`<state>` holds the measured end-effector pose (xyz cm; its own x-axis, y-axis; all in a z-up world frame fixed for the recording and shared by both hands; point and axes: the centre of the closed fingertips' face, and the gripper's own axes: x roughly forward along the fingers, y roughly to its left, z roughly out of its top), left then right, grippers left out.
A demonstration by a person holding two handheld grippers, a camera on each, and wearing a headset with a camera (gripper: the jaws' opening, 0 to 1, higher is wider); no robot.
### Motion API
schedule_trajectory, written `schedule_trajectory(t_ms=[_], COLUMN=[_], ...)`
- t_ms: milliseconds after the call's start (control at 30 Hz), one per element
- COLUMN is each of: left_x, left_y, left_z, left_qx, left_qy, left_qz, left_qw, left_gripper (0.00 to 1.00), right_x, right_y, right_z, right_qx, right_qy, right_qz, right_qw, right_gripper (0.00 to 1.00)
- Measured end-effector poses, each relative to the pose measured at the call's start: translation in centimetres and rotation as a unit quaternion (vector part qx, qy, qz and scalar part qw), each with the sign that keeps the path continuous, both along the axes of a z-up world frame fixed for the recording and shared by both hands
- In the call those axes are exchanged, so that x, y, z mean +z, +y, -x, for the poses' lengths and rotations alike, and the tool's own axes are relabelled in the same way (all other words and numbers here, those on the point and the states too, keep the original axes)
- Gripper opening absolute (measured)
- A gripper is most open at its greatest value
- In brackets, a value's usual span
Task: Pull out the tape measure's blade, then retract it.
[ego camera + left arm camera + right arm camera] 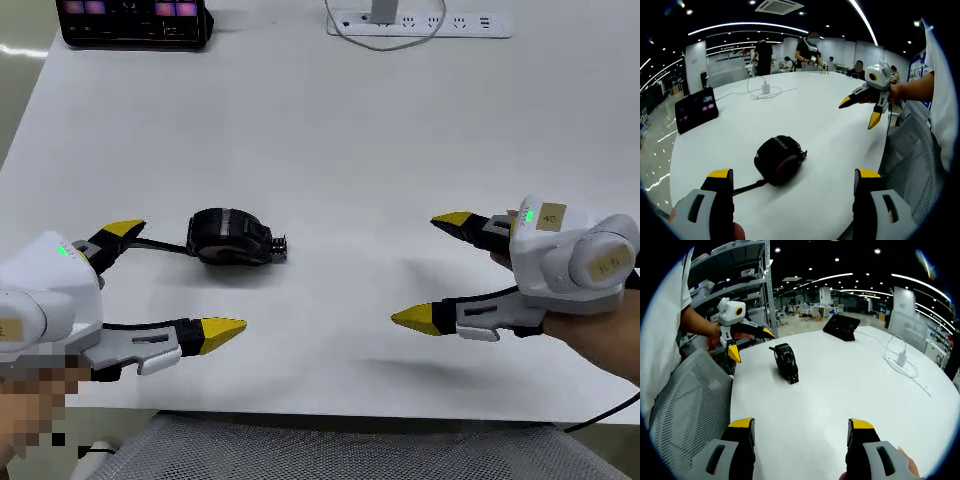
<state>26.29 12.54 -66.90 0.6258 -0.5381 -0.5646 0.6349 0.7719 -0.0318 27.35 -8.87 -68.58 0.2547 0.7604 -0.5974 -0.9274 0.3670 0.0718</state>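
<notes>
**Tape measure untouched on the counter, both grippers empty**

The black tape measure [232, 238] lies on the white counter [350, 130], left of the middle and nearer the near edge than the far one. Its blade is wound in, with only the small end hook [281, 245] showing on the side that faces the right gripper. A thin black strap [160, 245] trails from its other side towards the left gripper.

The left gripper [176, 279] hovers by the near left edge with its jaws spread wide and nothing between them. The tape measure sits just ahead of their yellow tips and is not touched by either.

The right gripper [430, 268] hovers towards the near right edge, well apart from the tape measure. Its jaws are also wide and empty, and they point at the left gripper.

At the far edge lie a white power strip [420, 22] and, near the far left corner, a dark tablet [135, 20]. A grey mesh chair [350, 450] shows below the near edge.
</notes>
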Motion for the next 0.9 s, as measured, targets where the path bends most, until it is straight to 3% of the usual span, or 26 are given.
schedule_trajectory(t_ms=[167, 267, 700, 900], left_x=[0.2, 0.2, 0.4, 0.5], left_y=[0.2, 0.4, 1.1, 1.3], left_z=[0.5, 0.6, 1.5, 2.0], left_qx=[-0.005, -0.006, -0.016, -0.018], left_qy=[0.0, 0.001, 0.0, -0.002], left_qz=[0.002, 0.002, -0.004, -0.009], left_qw=[1.0, 1.0, 0.9999, 0.9998], left_gripper=[0.98, 0.98, 0.98, 0.98], right_x=[0.7, 1.1, 1.4, 1.4], right_y=[-0.5, -0.6, -2.3, -2.8], right_z=[-0.1, 0.1, 1.5, 2.2], right_qx=[-0.017, -0.022, -0.034, -0.039], right_qy=[-0.016, -0.014, -0.025, -0.02], right_qz=[-0.007, -0.017, -0.011, -0.009], right_qw=[0.9997, 0.9995, 0.999, 0.999], right_gripper=[0.76, 0.77, 0.78, 0.78])
